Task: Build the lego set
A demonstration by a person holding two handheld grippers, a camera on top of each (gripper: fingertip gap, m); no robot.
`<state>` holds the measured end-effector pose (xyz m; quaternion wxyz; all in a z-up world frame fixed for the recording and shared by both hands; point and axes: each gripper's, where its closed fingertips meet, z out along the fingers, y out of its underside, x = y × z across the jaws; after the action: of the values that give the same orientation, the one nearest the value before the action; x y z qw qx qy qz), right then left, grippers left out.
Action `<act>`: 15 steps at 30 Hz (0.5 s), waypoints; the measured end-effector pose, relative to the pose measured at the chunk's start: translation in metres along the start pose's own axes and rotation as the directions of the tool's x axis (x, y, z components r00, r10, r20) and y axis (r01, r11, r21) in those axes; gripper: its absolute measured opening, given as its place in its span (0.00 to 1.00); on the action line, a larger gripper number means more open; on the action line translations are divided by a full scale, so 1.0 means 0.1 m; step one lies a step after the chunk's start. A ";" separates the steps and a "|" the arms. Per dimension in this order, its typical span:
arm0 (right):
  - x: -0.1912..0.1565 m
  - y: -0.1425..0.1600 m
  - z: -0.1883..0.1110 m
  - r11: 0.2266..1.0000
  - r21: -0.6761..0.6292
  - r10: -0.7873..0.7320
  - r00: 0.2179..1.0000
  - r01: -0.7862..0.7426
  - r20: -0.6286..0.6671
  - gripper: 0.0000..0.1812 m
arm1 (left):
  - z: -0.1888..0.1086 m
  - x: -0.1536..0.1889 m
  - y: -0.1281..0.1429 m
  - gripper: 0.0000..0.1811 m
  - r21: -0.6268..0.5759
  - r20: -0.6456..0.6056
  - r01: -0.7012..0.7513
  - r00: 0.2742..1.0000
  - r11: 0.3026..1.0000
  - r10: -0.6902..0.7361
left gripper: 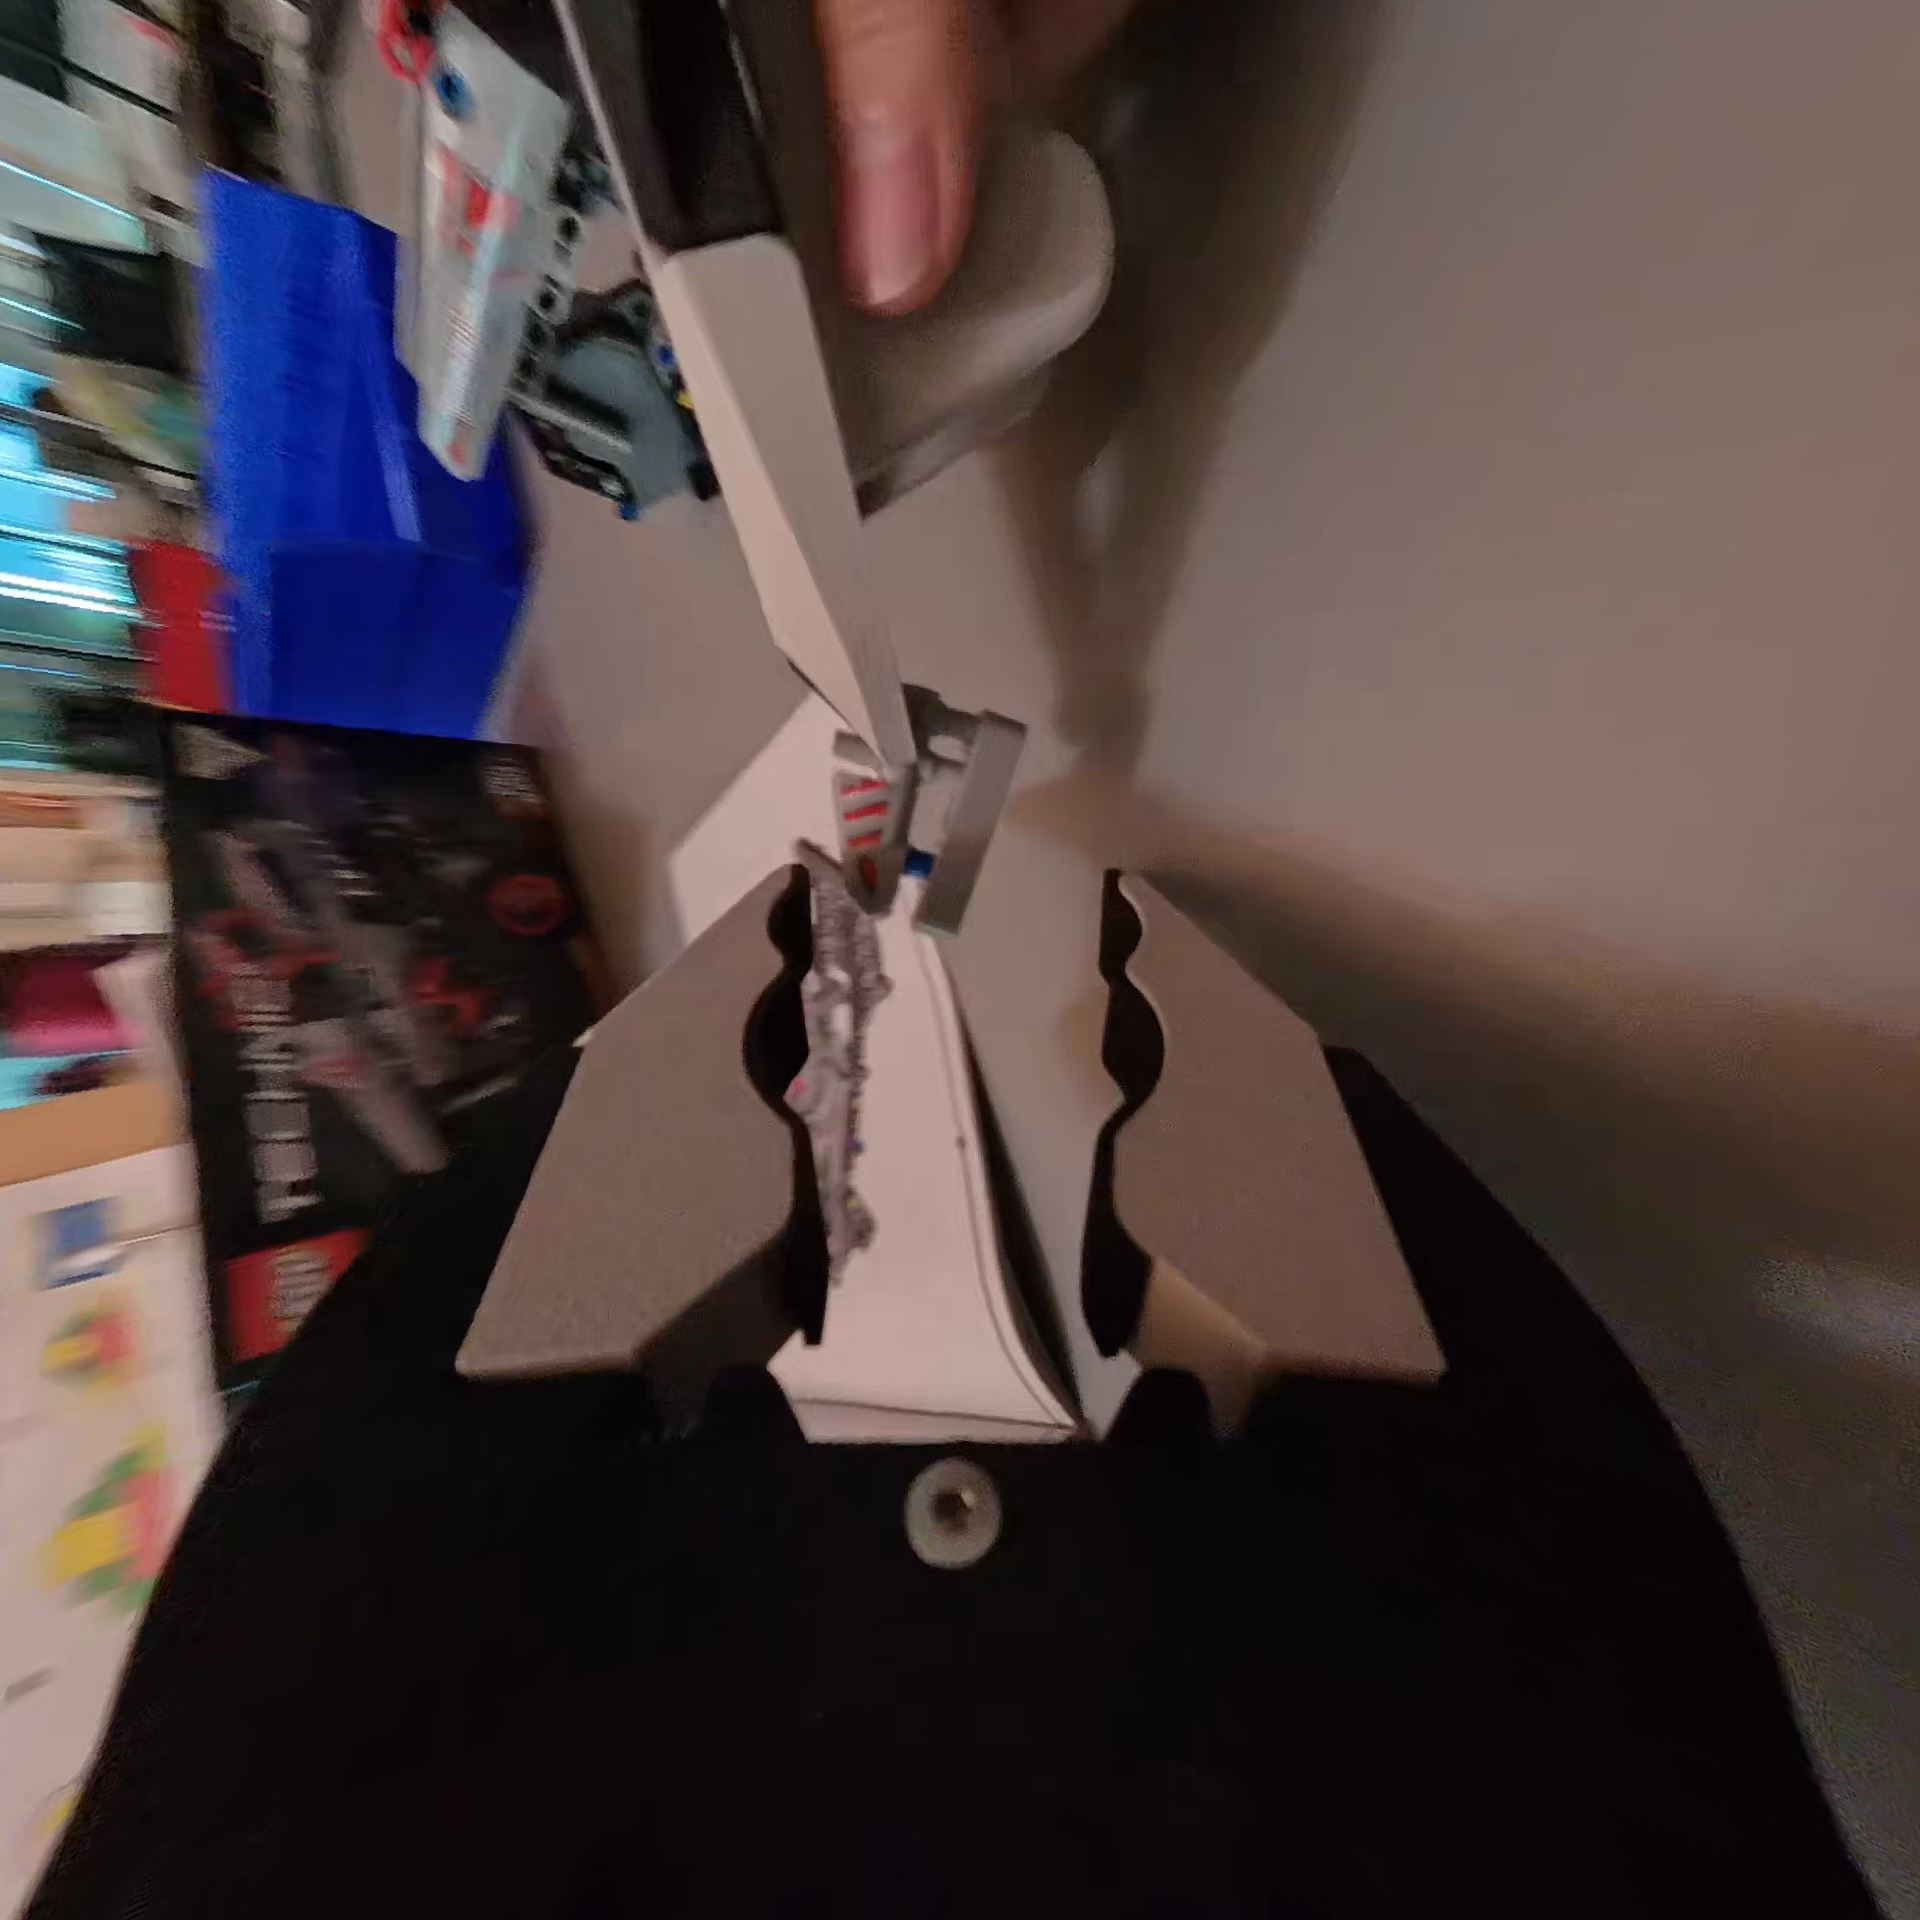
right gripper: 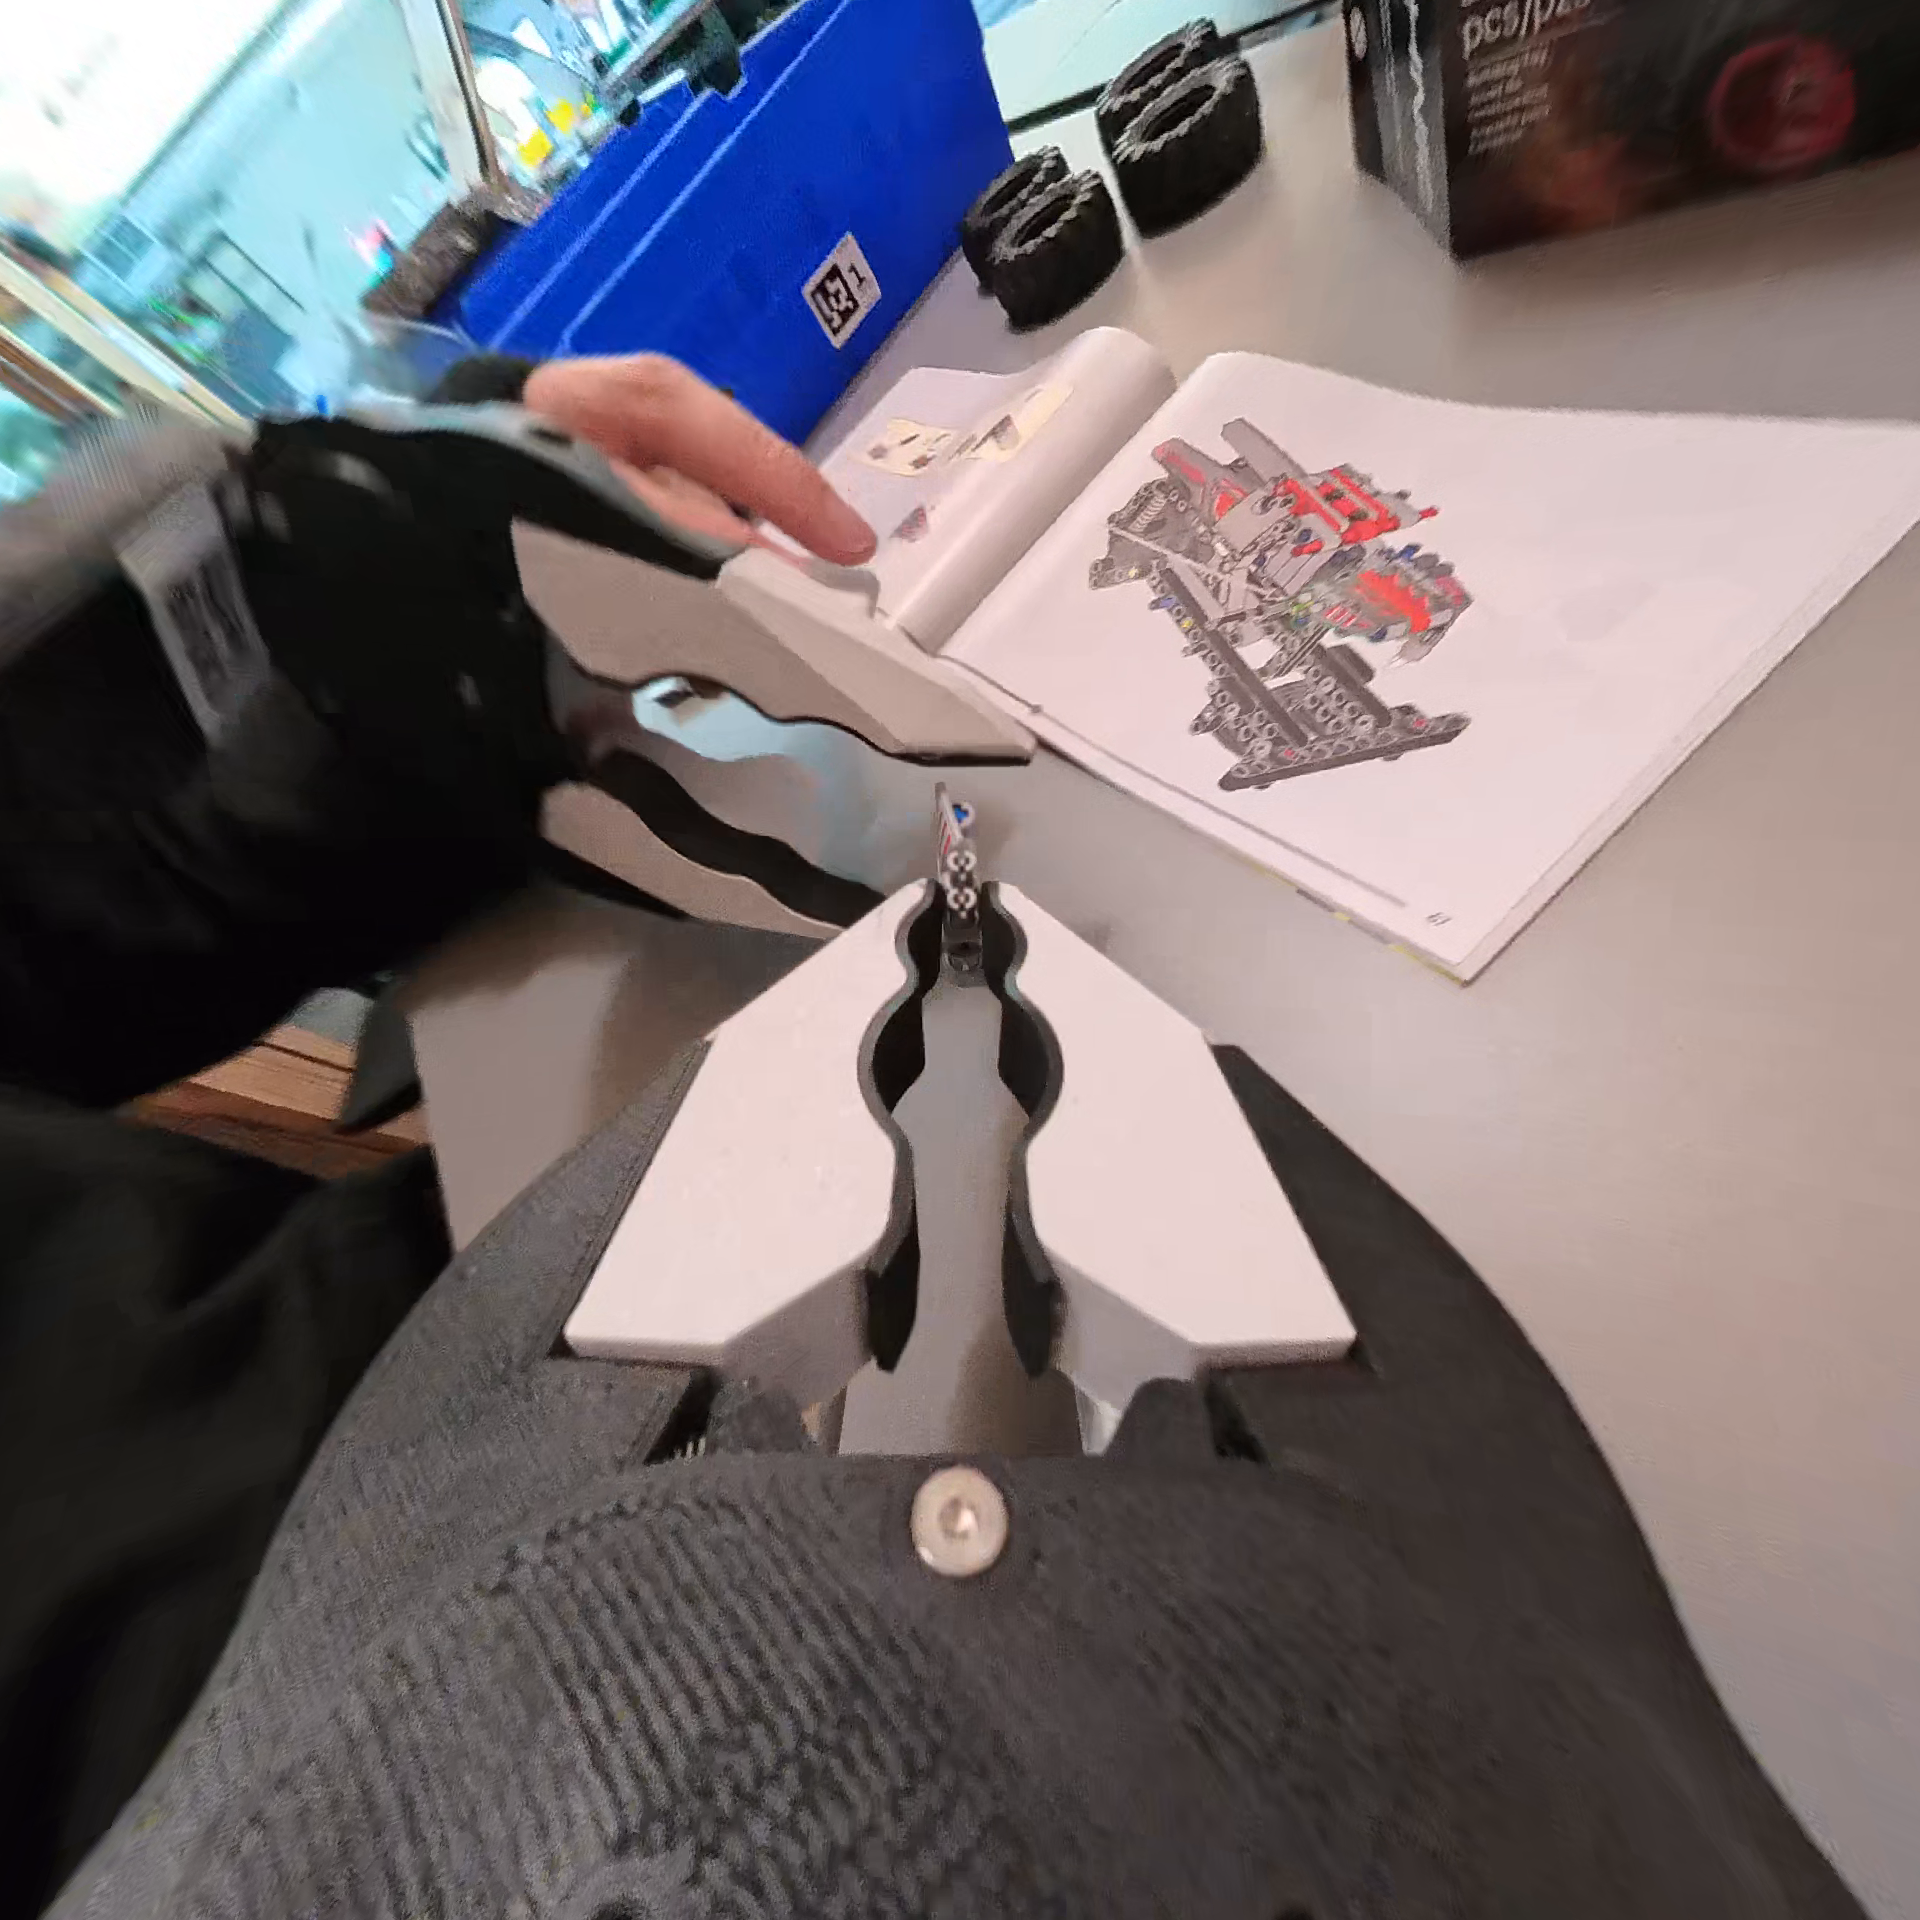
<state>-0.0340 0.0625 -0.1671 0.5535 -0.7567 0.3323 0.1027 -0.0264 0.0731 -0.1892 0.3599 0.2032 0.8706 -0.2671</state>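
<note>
A: Holding a small grey-and-red lego piece point(right gripper: 958, 868) in the right gripper point(right gripper: 961, 904), jaws narrow on it, just beside the open manual point(right gripper: 1558, 582).
B: Left gripper point(left gripper: 956, 883)?
A: Jaws wide, empty. Four tyres point(right gripper: 1112, 166) beyond the manual unfitted; much remains.

Left tongs point(left gripper: 956, 904) agape; right tongs point(left gripper: 902, 774) around lego piece point(left gripper: 940, 821)
</note>
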 end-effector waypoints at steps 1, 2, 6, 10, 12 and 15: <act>-0.04 0.01 0.02 0.999 0.000 0.033 0.999 -0.033 0.027 0.03 | -0.01 -0.03 -0.02 0.30 -0.008 0.072 -0.047 0.996 0.999 0.047; -0.08 0.02 0.04 0.998 -0.002 0.063 0.996 -0.063 0.059 0.03 | -0.01 -0.04 -0.04 0.30 -0.019 0.118 -0.074 0.990 0.997 0.076; -0.21 0.07 0.11 0.995 -0.014 0.104 0.987 -0.103 0.123 0.03 | -0.01 -0.01 -0.05 0.17 -0.058 0.176 -0.072 0.981 0.996 0.081; -0.27 0.08 0.11 0.998 -0.001 -0.056 0.994 0.056 0.097 0.07 | -0.03 0.00 -0.02 0.17 -0.034 0.159 0.033 0.987 0.999 -0.027; -0.35 0.08 0.12 0.978 0.012 -0.206 0.976 0.206 0.067 0.21 | -0.05 0.02 -0.01 0.16 -0.024 0.129 0.078 0.989 0.997 -0.074; -0.35 0.09 0.10 0.841 -0.021 -0.538 0.833 0.540 -0.126 0.29 | -0.06 0.12 0.00 0.16 -0.026 0.045 0.170 0.985 0.985 -0.169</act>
<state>-0.0637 0.0838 -0.1592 0.5435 -0.8204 0.1409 -0.1080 -0.0378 0.0786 -0.1944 0.3575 0.1174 0.8806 -0.2881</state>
